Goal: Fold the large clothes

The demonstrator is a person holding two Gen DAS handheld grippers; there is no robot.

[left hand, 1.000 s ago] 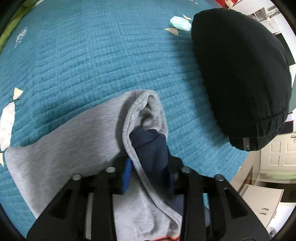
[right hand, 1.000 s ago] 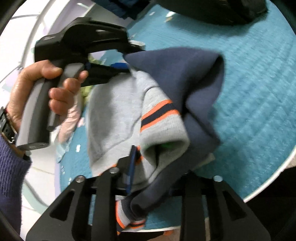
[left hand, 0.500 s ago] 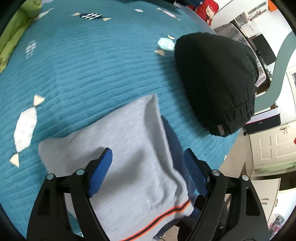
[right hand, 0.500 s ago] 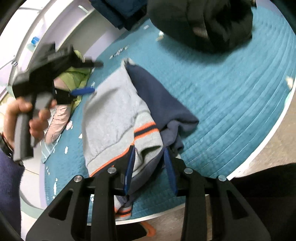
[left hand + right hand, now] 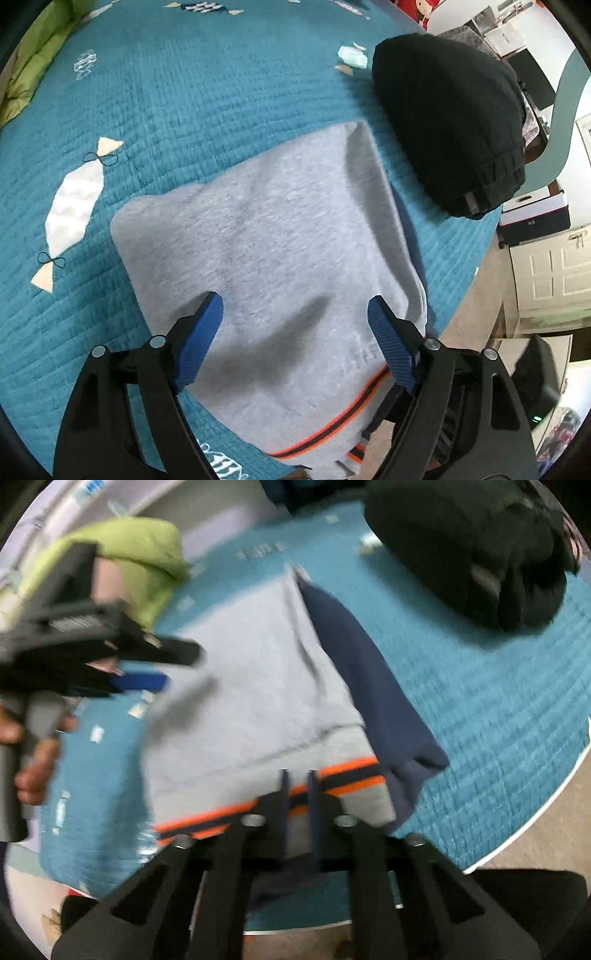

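Observation:
A folded grey sweatshirt (image 5: 280,251) with an orange and navy striped hem lies flat on the teal quilted bed (image 5: 192,96). My left gripper (image 5: 295,332) hangs open and empty just above it. In the right wrist view the sweatshirt (image 5: 251,679) shows a navy sleeve (image 5: 373,686) along its right side. My right gripper (image 5: 297,786) has its jaws close together around the striped hem (image 5: 343,775) with a narrow gap between them. The left gripper (image 5: 140,681) also shows there, held in a hand at the left.
A black garment (image 5: 450,118) lies in a heap at the bed's far right; it also shows in the right wrist view (image 5: 465,542). A green pillow (image 5: 129,554) sits at the back left. The bed edge (image 5: 535,812) and floor are at the right.
My left gripper let go of the sweatshirt, opened wide and drew back. The sweatshirt dropped flat onto the bed. My right gripper lowered the hem and stays closed around it.

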